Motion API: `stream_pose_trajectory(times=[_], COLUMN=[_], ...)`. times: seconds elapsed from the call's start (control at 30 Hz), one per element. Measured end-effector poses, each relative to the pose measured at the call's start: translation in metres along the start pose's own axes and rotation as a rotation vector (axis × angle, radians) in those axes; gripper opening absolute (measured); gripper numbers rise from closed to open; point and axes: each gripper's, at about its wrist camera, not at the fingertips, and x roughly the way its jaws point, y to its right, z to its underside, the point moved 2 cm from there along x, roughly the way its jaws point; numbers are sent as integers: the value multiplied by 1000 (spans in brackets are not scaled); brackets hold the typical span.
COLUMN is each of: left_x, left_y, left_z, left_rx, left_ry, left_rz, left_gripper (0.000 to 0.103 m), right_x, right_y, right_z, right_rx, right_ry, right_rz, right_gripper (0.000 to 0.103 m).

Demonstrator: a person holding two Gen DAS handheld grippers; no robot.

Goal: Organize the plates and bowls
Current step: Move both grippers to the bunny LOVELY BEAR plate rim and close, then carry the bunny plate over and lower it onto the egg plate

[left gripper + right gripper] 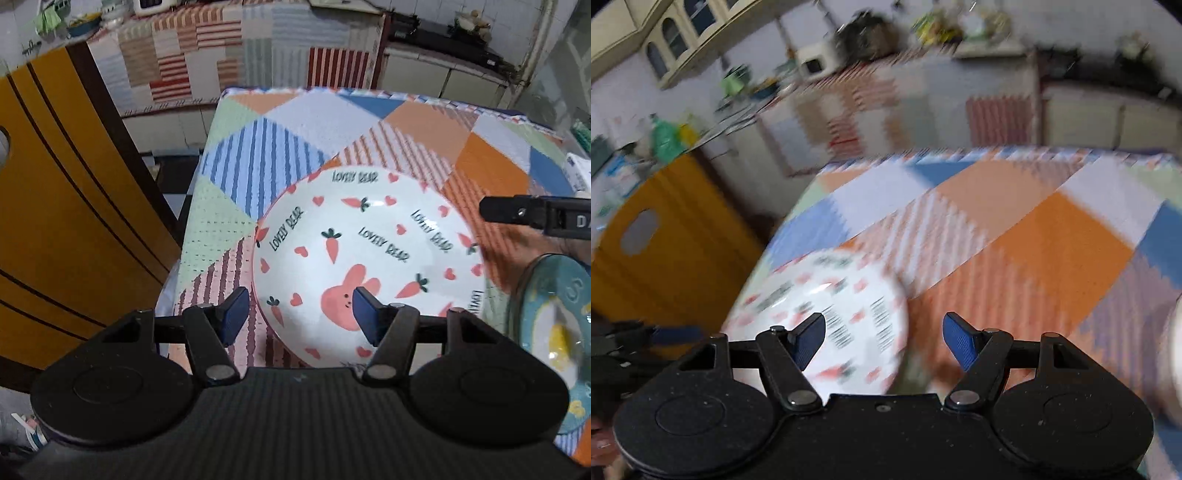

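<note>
A white bowl (365,258) with pink rabbits, carrots and "LOVELY BEAR" lettering sits on the patchwork tablecloth (280,147). My left gripper (295,315) is open just above its near-left rim, one pad outside the rim and one over the inside, holding nothing. A teal plate (554,314) with a yellow-and-white picture lies at the right, blurred. My right gripper (884,341) is open and empty above the table, right of the bowl (827,317); its view is motion-blurred. Its finger also shows in the left wrist view (517,212).
A yellow cabinet door (55,221) stands left of the table, beyond its left edge. A counter draped with striped cloth (221,48) runs behind the table. A white packet (580,171) lies at the table's far right.
</note>
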Motion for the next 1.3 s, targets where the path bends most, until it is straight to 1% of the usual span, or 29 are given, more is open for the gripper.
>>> stream_pose_trajectory(times=[0.07,0.13,0.17,0.23,0.3,0.37,0.4,0.43,0.47,0.53,0.57,0.6,0.63,0.67,0.7,0.73,0.77,0.87,0.93,1.03,1.1,1.2,1.3], left_x=[8,15,17,21,25,31,32,34,36,36,36,36,35,34,34,34,35,36,36,31,19,-2,-30], left_y=[-2,-6,-8,-10,-12,-17,-19,-21,-22,-24,-24,-23,-22,-22,-22,-23,-26,-30,-30,-29,-25,-17,-7], left_z=[0,2,4,7,9,10,11,12,13,14,14,14,14,13,13,13,13,13,13,10,9,13,14], left_rx=[-13,-43,-56,-59,-57,-82,-99,-113,-124,-138,-143,-148,-150,-153,-158,-172,-190,-219,-223,-226,-190,-161,-132], left_ry=[0,-3,-12,-31,-37,-54,-61,-66,-70,-69,-71,-78,-86,-94,-96,-97,-99,-101,-104,-138,-124,-119,-90], left_rz=[-7,10,22,32,12,19,33,48,58,80,85,85,81,78,78,83,92,109,105,73,77,95,111], left_gripper=[60,58,56,56,54,46,45,43,39,35,32,31,30,29,29,28,28,27,27,29,29,28,28], right_x=[10,20,23,30,35,42,42,44,45,47,48,49,50,52,54,56,56,56,57,55,47,33,10], right_y=[6,13,16,23,27,27,27,27,26,23,22,21,19,19,19,19,21,19,20,18,12,11,10], right_z=[-1,-3,-2,0,4,8,11,13,14,16,17,18,20,22,24,26,28,30,29,27,26,24,22], right_rx=[-5,17,32,62,81,93,95,92,90,92,95,98,103,104,105,114,147,142,138,112,60,50,20], right_ry=[4,-11,-12,-29,-49,-78,-95,-110,-119,-134,-143,-151,-159,-164,-176,-190,-192,-175,-186,-202,-210,-211,-179], right_rz=[-13,-41,-56,-89,-111,-122,-131,-139,-151,-170,-185,-195,-203,-197,-183,-159,-157,-145,-156,-166,-189,-198,-215], right_gripper=[75,75,73,66,64,63,60,57,55,45,42,38,35,32,20,15,15,16,15,15,16,16,16])
